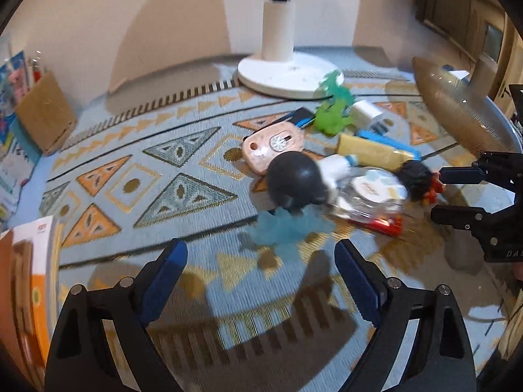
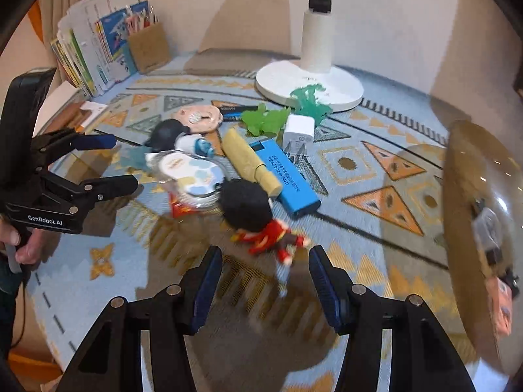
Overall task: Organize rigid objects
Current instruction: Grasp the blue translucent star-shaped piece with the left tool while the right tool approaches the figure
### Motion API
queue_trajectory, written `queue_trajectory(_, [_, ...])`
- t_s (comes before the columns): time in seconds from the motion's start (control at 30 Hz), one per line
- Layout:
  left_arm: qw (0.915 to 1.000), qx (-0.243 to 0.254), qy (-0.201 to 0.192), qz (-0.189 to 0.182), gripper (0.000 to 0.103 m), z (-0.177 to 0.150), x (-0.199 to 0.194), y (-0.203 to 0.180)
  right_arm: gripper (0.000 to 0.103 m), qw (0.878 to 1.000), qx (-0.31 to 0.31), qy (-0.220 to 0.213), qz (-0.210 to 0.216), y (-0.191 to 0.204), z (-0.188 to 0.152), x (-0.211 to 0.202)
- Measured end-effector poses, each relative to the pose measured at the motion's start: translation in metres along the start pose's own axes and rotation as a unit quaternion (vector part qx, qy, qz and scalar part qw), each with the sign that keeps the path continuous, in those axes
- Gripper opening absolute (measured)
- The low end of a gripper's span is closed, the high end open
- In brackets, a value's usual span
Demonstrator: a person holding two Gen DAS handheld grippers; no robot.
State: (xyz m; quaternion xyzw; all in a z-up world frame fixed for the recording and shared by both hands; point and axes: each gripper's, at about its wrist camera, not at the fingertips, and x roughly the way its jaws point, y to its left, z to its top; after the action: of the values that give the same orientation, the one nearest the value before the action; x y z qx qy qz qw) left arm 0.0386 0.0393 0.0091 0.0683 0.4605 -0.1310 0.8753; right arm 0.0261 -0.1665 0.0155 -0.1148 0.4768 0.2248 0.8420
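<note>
A heap of small objects lies on the patterned mat (image 1: 147, 179): a black-haired figurine in red (image 2: 261, 225), a blue box (image 2: 287, 176), a yellow tube (image 2: 251, 160), a white charger (image 2: 299, 132), green plastic toys (image 2: 264, 119), a pink disc case (image 1: 271, 148), a clear packet with a round label (image 1: 369, 192), a black dome-shaped piece (image 1: 294, 179) and a pale blue translucent toy (image 1: 281, 228). My left gripper (image 1: 260, 251) stands open just short of the blue toy, holding nothing. My right gripper (image 2: 264, 256) is open, the figurine's legs just ahead of its tips.
A white round stand base (image 2: 310, 88) rises behind the heap. Books and a cardboard holder (image 2: 147, 45) line the back left wall. An orange and white box (image 1: 36, 277) sits at the near left. A brownish translucent dome (image 2: 477, 228) stands at the right edge.
</note>
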Motion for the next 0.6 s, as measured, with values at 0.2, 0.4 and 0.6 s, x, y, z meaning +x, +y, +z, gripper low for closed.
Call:
queue_trajectory(0.2, [0.9996, 0.021, -0.013, -0.015, 0.067, 0.006, 0.008, -0.011, 0.056, 1.0, -0.012, -0.015, -0.007, 0.001, 0.012, 0.01])
queue_trajectory(0.4, [0.9989, 0.037, -0.026, -0.016, 0.042, 0.001, 0.0, -0.028, 0.046, 1.0, -0.004, -0.025, -0.012, 0.002, 0.012, 0.007])
queue_trajectory(0.6, [0.9984, -0.015, -0.048, -0.025, 0.042, -0.021, -0.027, -0.031, 0.004, 0.997, 0.057, -0.031, 0.038, -0.004, -0.005, -0.017])
